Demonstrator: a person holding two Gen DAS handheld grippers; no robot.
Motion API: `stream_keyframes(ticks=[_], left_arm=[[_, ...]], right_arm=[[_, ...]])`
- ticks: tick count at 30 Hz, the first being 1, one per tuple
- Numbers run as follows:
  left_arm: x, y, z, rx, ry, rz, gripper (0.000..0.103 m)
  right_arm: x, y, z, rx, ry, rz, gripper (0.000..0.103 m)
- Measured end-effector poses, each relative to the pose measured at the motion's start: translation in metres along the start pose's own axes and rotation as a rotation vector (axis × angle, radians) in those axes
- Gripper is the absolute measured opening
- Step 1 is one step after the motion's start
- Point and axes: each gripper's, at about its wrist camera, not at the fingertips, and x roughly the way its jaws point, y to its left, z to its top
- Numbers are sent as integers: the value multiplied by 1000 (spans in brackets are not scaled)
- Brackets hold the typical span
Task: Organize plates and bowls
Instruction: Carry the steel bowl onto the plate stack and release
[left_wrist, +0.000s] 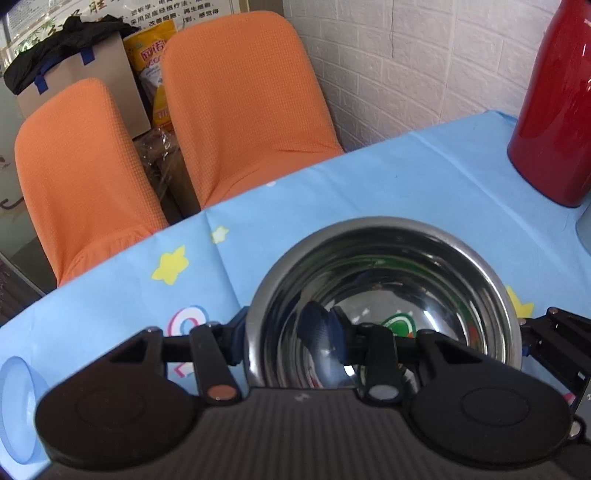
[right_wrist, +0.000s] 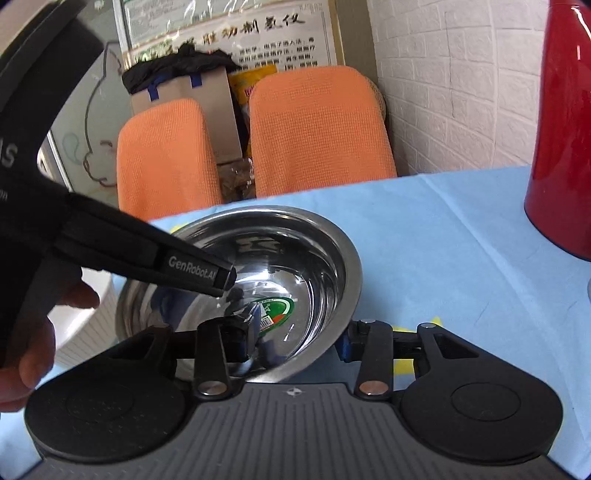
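Observation:
A shiny steel bowl (left_wrist: 384, 295) with a green sticker inside stands on the blue star-print tablecloth (left_wrist: 332, 192). My left gripper (left_wrist: 291, 339) straddles the bowl's left rim, one pad outside and one inside; whether it clamps is unclear. In the right wrist view the same bowl (right_wrist: 295, 258) sits tilted, and my right gripper (right_wrist: 295, 339) straddles its near right rim, one finger inside and one outside. The left gripper's black body (right_wrist: 147, 254) reaches over the bowl from the left. A white ribbed bowl (right_wrist: 85, 325) sits at the left behind it.
A tall red thermos (left_wrist: 554, 110) stands at the right on the table, also in the right wrist view (right_wrist: 565, 147). Two orange chairs (left_wrist: 240, 110) stand beyond the far table edge. A clear blue dish (left_wrist: 18, 406) lies at the left edge. White brick wall behind.

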Motion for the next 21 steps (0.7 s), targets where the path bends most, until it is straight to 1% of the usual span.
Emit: stream_keyframes(ticks=[2,5,8,10,11,13,16,19,21], left_arm=[[-10,2,1,-16,-6,-17,35],[-32,3,-5,-32,-20,-3,35],[-61,5,-22,-27,-42,15,35],[-80,6,-37,-28,-60,38,36],[-88,6,-44,-30,-63,49,37],[-105,7,-64,-51,-61,62,38],[-128,4,-99,-83,-44,51,39],[-147,-1,-139,-102,-21,34,40],[-157,-5,-165,-111,-2,27,40]], right_arm=[[-8,5,5,-16,-39,-11,71],[-20,13,6,-44,-57,3,71],[-34,30,4,-112,-71,8,72],[-47,42,0,-147,-74,33,76],[-53,48,-3,-159,-72,44,76],[-70,60,-13,-185,-67,63,78],[-97,80,-35,-218,-63,73,83],[-122,94,-64,-209,-36,101,87],[-136,103,-82,-204,-15,118,87]])
